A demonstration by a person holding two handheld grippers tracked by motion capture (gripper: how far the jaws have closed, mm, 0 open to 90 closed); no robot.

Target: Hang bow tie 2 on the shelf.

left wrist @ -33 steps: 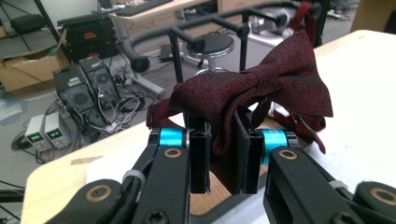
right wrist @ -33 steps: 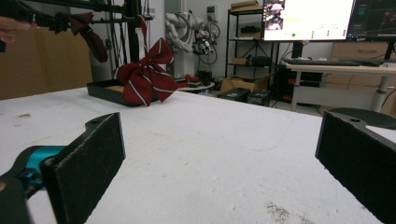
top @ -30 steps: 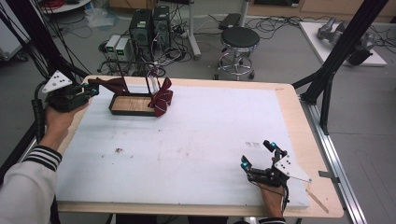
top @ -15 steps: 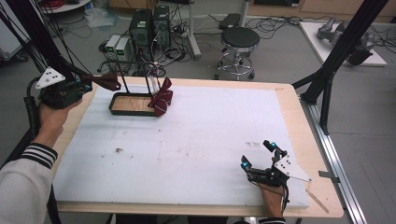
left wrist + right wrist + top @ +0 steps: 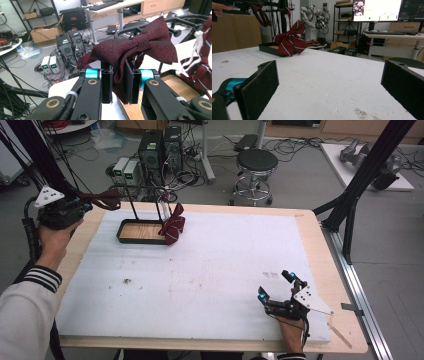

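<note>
My left gripper [image 5: 86, 206] hangs above the table's far left edge, shut on a dark red bow tie [image 5: 103, 199]. In the left gripper view the pads [image 5: 107, 82] pinch the lower fold of that bow tie [image 5: 140, 45], in front of a black rack rod [image 5: 185, 21]. A red striped bow tie [image 5: 173, 224] hangs on the thin rack [image 5: 134, 205] and droops over the right end of the black tray [image 5: 140, 241]. My right gripper [image 5: 274, 285] rests open on the white mat near the front right, with nothing between its pads [image 5: 259, 85]. The striped bow tie [image 5: 290, 41] lies far ahead of it.
A white foam mat [image 5: 210, 270] covers most of the wooden table [image 5: 320, 255]. Beyond the far edge stand computer boxes [image 5: 160, 150] with cables and a round stool [image 5: 256, 162]. A black frame leg [image 5: 350, 210] rises at the right.
The left gripper has shifted a little left and upward with the dark red bow tie, away from the rack. The right gripper has stayed put.
</note>
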